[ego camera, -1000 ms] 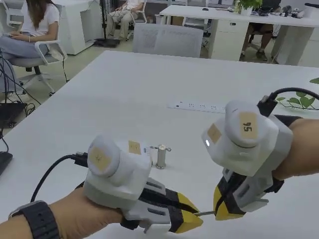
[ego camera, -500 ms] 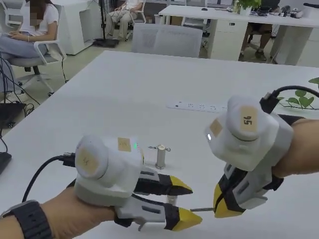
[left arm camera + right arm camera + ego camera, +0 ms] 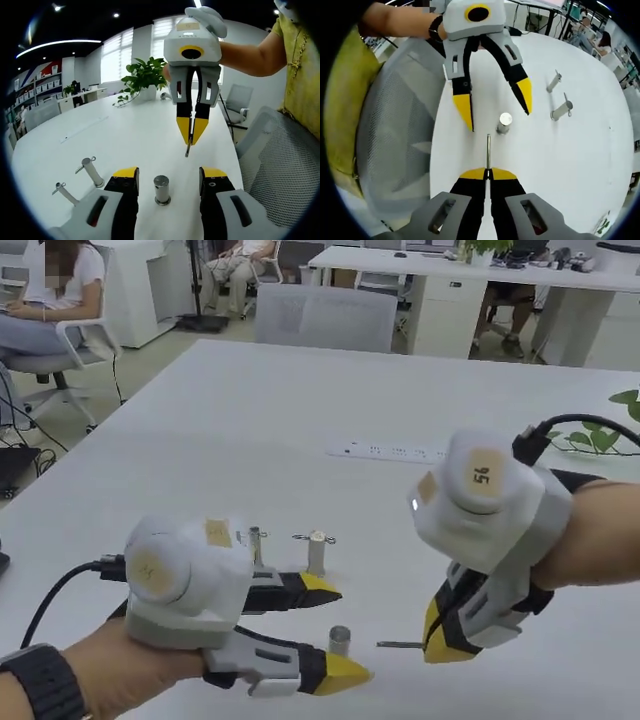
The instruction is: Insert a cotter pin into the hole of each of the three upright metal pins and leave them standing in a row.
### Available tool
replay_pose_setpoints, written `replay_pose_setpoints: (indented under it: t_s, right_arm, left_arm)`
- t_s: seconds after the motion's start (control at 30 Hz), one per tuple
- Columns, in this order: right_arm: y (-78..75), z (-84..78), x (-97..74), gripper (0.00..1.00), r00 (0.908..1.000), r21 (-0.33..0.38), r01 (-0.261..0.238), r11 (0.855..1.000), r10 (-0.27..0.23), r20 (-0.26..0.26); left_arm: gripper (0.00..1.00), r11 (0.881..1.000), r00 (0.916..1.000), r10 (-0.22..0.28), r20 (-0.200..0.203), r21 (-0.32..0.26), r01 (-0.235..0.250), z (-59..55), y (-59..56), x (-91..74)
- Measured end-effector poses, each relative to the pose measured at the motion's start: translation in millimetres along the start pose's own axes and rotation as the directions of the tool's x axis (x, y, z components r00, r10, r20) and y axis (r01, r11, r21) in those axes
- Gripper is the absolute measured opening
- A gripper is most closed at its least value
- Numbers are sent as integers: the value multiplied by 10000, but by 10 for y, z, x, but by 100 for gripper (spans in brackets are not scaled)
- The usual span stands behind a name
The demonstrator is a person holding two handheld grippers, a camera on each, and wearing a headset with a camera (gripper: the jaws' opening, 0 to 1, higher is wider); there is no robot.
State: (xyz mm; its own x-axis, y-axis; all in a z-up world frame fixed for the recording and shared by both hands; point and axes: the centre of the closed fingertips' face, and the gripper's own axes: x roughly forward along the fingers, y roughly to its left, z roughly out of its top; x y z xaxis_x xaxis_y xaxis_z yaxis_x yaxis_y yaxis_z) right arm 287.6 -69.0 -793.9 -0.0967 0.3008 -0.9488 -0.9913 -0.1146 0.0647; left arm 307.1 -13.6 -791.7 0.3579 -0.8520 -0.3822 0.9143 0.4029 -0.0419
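Observation:
A bare upright metal pin [image 3: 340,640] [image 3: 161,192] [image 3: 504,122] stands on the white table between the spread jaws of my left gripper [image 3: 338,632] [image 3: 169,174] [image 3: 495,106], which is open and not touching it. Two more upright pins [image 3: 316,552] [image 3: 255,543] stand behind it, each with a cotter pin through its top; they are also in the left gripper view [image 3: 92,171] [image 3: 66,193]. My right gripper [image 3: 432,650] [image 3: 488,173] is shut on a thin cotter pin [image 3: 400,645] [image 3: 488,150] [image 3: 188,149], whose tip points at the bare pin from a short gap away.
A white power strip [image 3: 385,452] lies mid-table and plant leaves [image 3: 600,435] reach in at the right edge. A grey mesh chair [image 3: 325,315] stands at the table's far side. People sit at desks in the background.
My left gripper has opened and drawn back to the left, leaving the bare pin standing free between its jaws. The right gripper still holds the cotter pin in about the same place.

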Motion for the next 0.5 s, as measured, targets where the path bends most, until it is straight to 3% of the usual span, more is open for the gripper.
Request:
replay_pose_setpoints:
  t_s: [0.13, 0.2, 0.5]
  right_arm:
    - [-38, 18, 36, 3, 10000, 219, 59, 9997, -60, 36]
    - [-57, 15, 64, 3, 9999, 362, 91, 9993, -89, -45]
    - [-119, 54, 183, 3, 9996, 955, 272, 9951, -265, -87]
  left_arm:
    - [43, 9999, 9995, -144, -278, -81, 142, -172, 58, 29]
    - [41, 9996, 9995, -291, -140, -4, 291, -195, 59, 42]
    - [25, 9973, 9979, -596, -260, 425, 607, -259, 81, 124]
